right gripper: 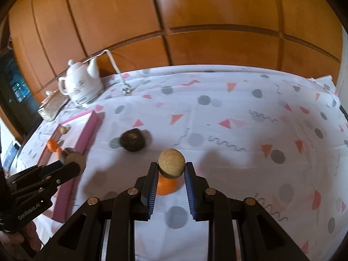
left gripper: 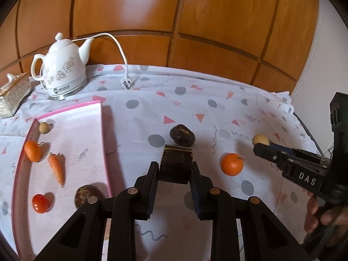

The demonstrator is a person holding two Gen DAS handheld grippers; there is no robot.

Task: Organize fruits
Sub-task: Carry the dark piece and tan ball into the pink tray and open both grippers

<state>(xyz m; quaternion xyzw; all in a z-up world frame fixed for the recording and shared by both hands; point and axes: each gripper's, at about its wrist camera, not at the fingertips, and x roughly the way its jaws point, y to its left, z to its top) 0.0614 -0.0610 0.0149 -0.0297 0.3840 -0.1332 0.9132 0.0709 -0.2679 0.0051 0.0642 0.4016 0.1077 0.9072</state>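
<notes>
Fruit in our left tool (left gripper: 175, 169) is a dark, rough-skinned cut piece (left gripper: 175, 166); our right tool (right gripper: 171, 169) clamps a tan, speckled ball (right gripper: 171, 163).

A: What stands at the back of the worktop?
B: A white kettle (left gripper: 62, 69) with a floral print, on its base, its white cord (left gripper: 118, 47) and plug (left gripper: 126, 84) lying on the patterned cloth (left gripper: 217, 113).
A: And beside it?
B: A glittery gold box (left gripper: 13, 95), left of the kettle. Behind everything, wooden panelling (left gripper: 174, 10).
</notes>
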